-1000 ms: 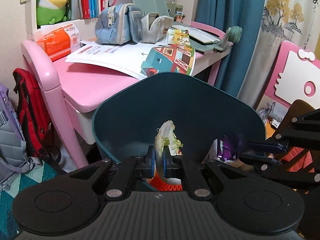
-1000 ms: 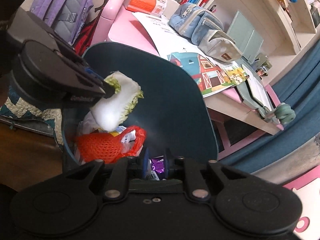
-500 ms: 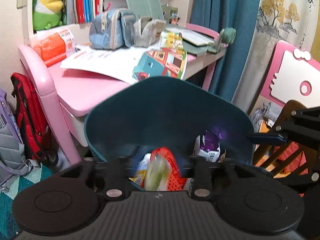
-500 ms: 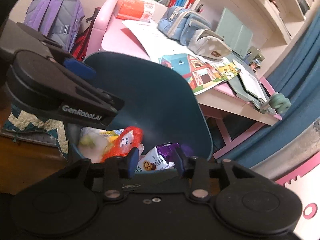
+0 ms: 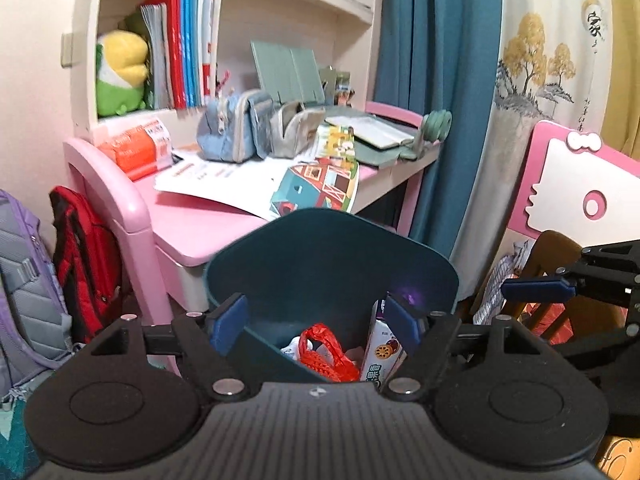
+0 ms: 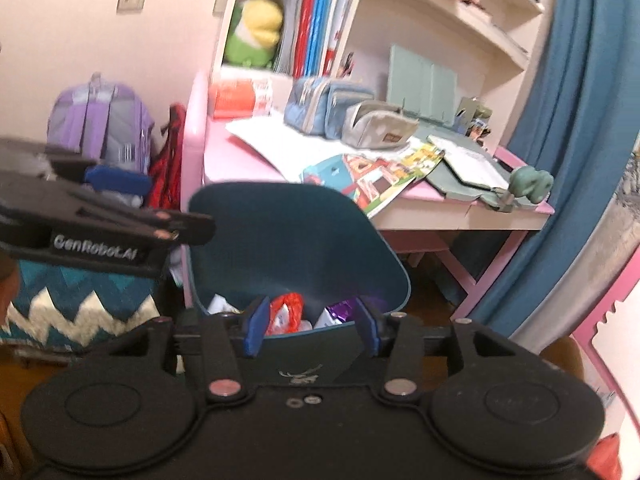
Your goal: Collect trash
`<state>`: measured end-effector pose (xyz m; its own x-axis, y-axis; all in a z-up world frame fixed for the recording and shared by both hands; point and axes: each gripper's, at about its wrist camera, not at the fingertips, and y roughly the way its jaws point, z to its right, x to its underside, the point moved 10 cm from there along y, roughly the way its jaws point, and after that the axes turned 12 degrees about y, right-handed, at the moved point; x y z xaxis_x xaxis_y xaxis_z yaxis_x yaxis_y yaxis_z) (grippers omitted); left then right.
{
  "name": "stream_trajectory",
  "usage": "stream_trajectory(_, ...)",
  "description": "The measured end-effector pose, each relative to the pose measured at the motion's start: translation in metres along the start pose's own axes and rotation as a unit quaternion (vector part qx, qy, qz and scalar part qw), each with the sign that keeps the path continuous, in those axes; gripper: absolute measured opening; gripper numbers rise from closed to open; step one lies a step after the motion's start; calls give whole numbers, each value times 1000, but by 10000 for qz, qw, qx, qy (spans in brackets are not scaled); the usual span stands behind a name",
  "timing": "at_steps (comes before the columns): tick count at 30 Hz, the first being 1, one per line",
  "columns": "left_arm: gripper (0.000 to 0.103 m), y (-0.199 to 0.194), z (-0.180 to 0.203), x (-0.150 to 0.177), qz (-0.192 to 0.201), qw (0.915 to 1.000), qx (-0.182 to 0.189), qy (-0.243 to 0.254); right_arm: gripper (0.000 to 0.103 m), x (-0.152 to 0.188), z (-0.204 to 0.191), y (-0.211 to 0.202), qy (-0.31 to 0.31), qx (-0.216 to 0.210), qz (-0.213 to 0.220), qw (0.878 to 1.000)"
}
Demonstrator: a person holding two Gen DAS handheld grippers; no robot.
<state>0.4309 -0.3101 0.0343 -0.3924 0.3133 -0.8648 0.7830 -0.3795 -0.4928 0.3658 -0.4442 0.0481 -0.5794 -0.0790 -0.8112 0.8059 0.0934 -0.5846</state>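
A dark teal trash bin (image 5: 332,256) with its lid raised stands in front of the pink desk; it also shows in the right wrist view (image 6: 296,236). Inside lie a red net bag (image 5: 326,354), a purple-and-white drink carton (image 5: 382,350) and other scraps. My left gripper (image 5: 318,324) is open and empty above the bin's near rim. My right gripper (image 6: 312,326) is open and empty, also above the bin. The right gripper shows at the right edge of the left wrist view (image 5: 560,286).
A pink desk (image 5: 192,220) behind the bin carries papers, pencil cases and an orange pack. A red backpack (image 5: 86,256) and a purple backpack (image 6: 100,128) stand at the left. Blue curtain (image 5: 436,80) and a pink board (image 5: 580,192) are at the right.
My left gripper opened and dropped the cabbage piece into the bin. My right gripper opened and let go of the purple carton. Both grippers have pulled back and up from the bin.
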Motion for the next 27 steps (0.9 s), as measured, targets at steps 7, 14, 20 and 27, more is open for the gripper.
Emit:
stream_trajectory(7,76,-45,-4,4,367,9993,-59,-82,50,1,-10,-39,388,-322,405,9979)
stream_trajectory(14,83,-83,-3,13,702,9975,-90,-82,55,7,-23,-68,539,-618,782,9936)
stream_trajectory(20,101,-108,-2,24,954,9954,-119,-33,56,14,-29,-82,727,-825,960,9893)
stream_trajectory(27,101,-123,4,32,1037,9946,8,24,57,24,-27,-97,1047,-978,1110,9834)
